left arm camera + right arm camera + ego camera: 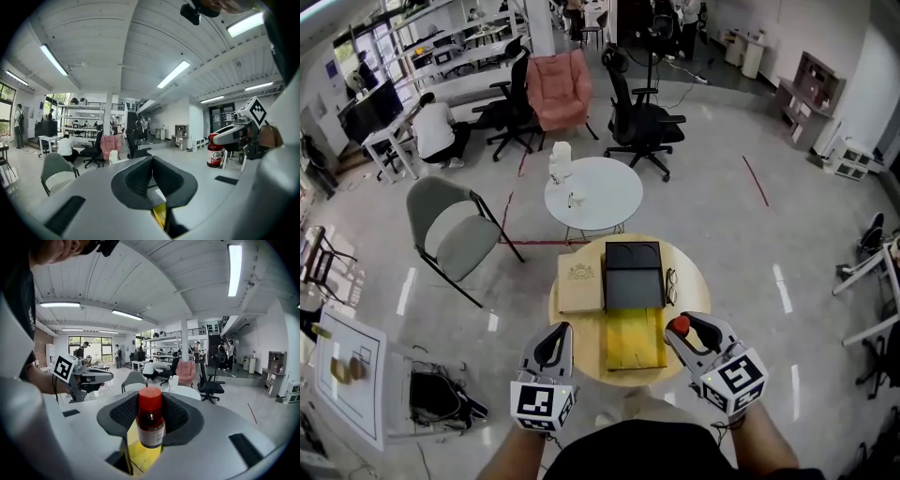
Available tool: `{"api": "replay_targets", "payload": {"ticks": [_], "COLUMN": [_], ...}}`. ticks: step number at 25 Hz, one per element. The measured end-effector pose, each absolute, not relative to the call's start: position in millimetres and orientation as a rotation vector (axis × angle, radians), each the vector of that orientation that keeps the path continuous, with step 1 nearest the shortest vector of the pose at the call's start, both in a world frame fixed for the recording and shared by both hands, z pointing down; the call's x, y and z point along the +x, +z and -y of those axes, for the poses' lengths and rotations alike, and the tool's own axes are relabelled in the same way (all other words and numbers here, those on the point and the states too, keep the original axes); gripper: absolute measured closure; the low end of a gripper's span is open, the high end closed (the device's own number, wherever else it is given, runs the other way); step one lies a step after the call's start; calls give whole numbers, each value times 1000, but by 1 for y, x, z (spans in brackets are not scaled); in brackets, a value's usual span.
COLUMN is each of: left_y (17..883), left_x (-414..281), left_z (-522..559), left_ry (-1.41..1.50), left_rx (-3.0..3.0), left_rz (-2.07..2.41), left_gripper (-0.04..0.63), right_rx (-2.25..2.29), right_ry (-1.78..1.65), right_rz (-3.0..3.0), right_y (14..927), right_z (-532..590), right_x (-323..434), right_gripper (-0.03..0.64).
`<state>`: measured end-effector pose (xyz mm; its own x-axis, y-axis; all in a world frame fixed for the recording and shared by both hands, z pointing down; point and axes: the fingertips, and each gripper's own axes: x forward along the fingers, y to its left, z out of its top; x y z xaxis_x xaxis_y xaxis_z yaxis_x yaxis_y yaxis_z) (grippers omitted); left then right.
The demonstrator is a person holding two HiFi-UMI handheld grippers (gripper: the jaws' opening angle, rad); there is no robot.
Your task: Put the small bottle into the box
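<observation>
The fingers of my right gripper (682, 331) clench the small bottle (151, 426) at its labelled body; I judge it light, stiff, maybe slippery. The fingers of my left gripper (152, 174) are pressed together, empty.

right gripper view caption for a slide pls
Right gripper holds a small red-capped brown bottle upright between its jaws

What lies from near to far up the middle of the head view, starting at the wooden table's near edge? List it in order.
yellow-lined box → black box → white round table → black office chair
</observation>
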<state>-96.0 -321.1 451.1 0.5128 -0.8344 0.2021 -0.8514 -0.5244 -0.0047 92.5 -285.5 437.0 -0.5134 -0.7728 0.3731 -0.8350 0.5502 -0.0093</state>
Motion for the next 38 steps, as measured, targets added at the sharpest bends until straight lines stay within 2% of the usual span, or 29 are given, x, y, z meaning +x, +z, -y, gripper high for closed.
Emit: {"api": "replay_targets", "payload": {"ticks": [15, 38], "left_y": [486, 489], "left_x": [-100, -101], "left_z": [334, 331], "left_ry": [357, 389], "left_rx": [2575, 2548], "left_rz": [1484, 1506], "left_gripper": [578, 578], "right_rx": [1227, 1149], "right_ry": [411, 518], "right_rz": [2420, 2241], "right_y": [512, 632], "right_z": [310, 315], "right_x": [79, 89], "right_gripper": [457, 457]}}
